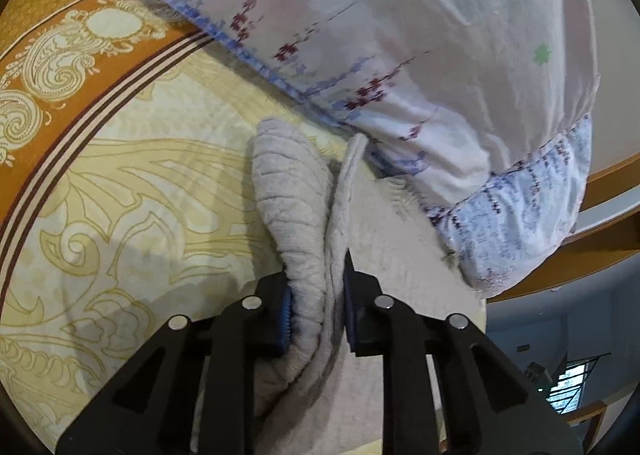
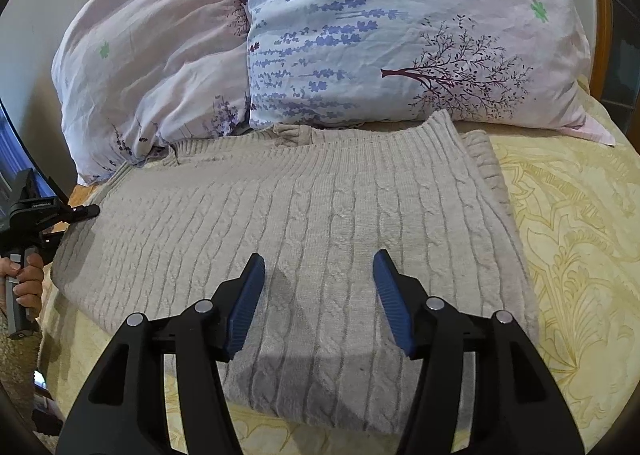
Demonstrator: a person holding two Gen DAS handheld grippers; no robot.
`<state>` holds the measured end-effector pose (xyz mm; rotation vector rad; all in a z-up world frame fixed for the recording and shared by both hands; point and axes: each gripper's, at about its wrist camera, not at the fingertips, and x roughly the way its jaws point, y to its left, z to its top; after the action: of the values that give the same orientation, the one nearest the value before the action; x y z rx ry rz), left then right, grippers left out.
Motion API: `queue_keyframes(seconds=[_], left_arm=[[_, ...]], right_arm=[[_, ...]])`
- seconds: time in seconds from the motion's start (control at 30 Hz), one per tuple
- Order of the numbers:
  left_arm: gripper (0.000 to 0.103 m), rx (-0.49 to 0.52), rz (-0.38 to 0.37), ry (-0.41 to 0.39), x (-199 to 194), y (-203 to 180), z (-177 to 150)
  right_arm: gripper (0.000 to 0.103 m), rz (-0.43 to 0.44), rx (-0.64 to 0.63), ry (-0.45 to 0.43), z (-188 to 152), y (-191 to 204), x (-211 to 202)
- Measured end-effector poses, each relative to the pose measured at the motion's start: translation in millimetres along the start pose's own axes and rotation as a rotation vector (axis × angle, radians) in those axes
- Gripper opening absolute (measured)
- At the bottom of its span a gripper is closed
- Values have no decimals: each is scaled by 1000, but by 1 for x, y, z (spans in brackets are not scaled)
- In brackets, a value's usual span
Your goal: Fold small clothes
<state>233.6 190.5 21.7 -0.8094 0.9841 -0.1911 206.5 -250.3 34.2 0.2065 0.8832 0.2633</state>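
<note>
Pinching a bunched fold of the beige cable-knit sweater (image 1: 296, 215), the left gripper (image 1: 318, 307) is kept closed; the right gripper (image 2: 320, 295) is held spread above it. The sweater is laid on the yellow bedspread (image 2: 568, 239) below the pillows (image 2: 400, 35); edges should be aligned before release.

pillows (image 2: 360, 35) crowding sweater's (image 2: 300, 235) far edge, bedspread (image 2: 580, 255) open rightward

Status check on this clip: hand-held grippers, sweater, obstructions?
Left hand-held gripper shut on sweater edge. Right hand-held gripper open above sweater. Pillows touching its far edge.
</note>
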Motion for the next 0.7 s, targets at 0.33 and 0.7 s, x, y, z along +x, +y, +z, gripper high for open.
queue_keyframes(seconds=[0.33, 0.7], left_arm=[[15, 80, -170, -48, -18, -82, -9], [14, 178, -360, 51, 34, -197, -49]], right_arm=[[58, 27, 44, -27, 0, -14, -13], [58, 130, 90, -95, 1, -36, -43]])
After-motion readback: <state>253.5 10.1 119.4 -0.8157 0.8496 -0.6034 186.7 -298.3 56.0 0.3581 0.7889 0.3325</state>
